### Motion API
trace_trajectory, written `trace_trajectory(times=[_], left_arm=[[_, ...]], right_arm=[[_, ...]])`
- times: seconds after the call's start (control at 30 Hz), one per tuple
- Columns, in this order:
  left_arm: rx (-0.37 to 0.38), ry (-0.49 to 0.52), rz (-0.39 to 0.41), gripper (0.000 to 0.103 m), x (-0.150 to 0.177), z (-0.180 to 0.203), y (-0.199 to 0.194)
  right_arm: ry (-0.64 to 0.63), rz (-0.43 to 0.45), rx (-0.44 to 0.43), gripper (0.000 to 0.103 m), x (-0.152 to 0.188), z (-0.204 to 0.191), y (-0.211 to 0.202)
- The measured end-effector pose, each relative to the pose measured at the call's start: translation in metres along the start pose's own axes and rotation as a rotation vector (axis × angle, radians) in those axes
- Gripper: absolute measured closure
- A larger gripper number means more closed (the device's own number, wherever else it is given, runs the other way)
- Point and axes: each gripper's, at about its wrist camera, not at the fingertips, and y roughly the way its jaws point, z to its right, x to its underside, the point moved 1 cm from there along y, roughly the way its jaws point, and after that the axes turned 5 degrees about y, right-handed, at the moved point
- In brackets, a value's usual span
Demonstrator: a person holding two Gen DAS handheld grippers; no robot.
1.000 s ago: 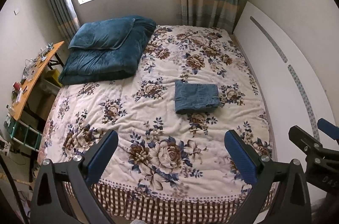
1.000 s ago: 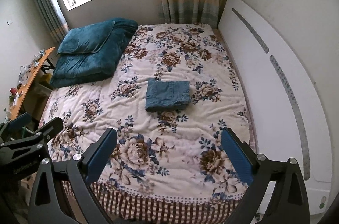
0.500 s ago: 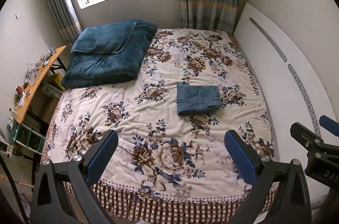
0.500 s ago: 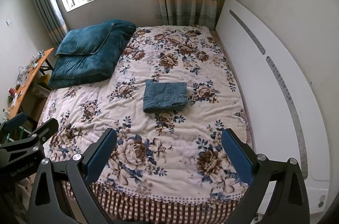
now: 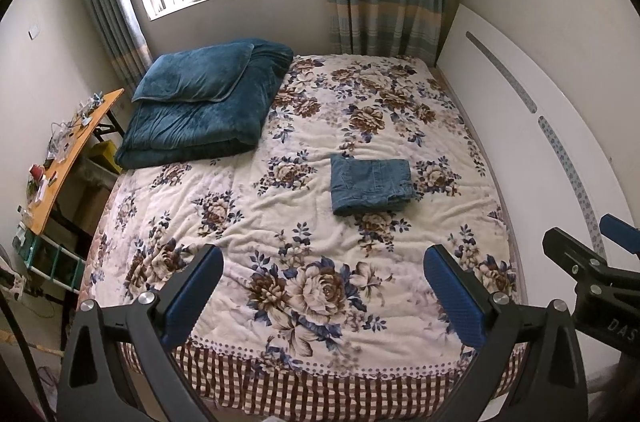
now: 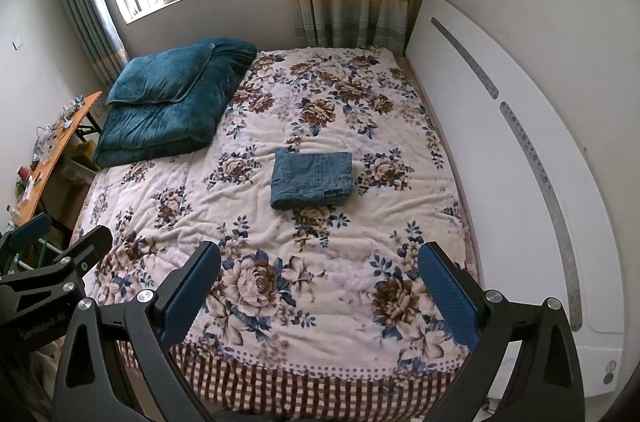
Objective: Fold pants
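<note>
Both tools are clear of the cloth — the left gripper (image 5: 322, 286) and the right gripper (image 6: 319, 284) hang above the near edge of the bed (image 5: 320, 374), jaws spread wide, nothing between them. And the pants (image 5: 371, 185)? They lie mid-bed, a little toward the right side, well apart from either tool, already a compact blue denim rectangle with stacked layers showing along the near edge. I'd call the folding done, or as good as done; if anything is left, it's a tidy-up — the near right corner looks slightly splayed, and squaring it would call for reaching far forward and pinching the thick stack low. Denim like that looks stiff and heavy enough to keep its crease. Under it, a plush floral blanket (image 6: 280, 246), soft and rumpled, which I'd expect to give under any press. At the far left sits a folded teal comforter (image 5: 200, 110), velvety and thick, with a white headboard (image 6: 500, 162) running along the right.
</note>
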Motion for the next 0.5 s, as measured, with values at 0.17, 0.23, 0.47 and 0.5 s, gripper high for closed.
trace_trajectory(times=[0.17,0.23,0.47,0.5], left_arm=[[-0.008,-0.006,0.002,0.000,0.002,0.002,-0.001],[-0.005,-0.004,0.005,0.001,0.002,0.003,-0.002],[-0.009,0.001,0.020,0.001,0.001,0.006,-0.012],[-0.007,-0.001,0.021,0.001,0.001,0.006,-0.013]], right_arm=[[0.005,0.008,0.008,0.002,0.012,0.002,-0.009],[0.005,0.014,0.009,0.002,0.015,0.003,-0.014],[0.013,0.025,0.007,0.002,0.017,0.005,-0.022],[0.013,0.025,0.006,0.002,0.017,0.005,-0.023]])
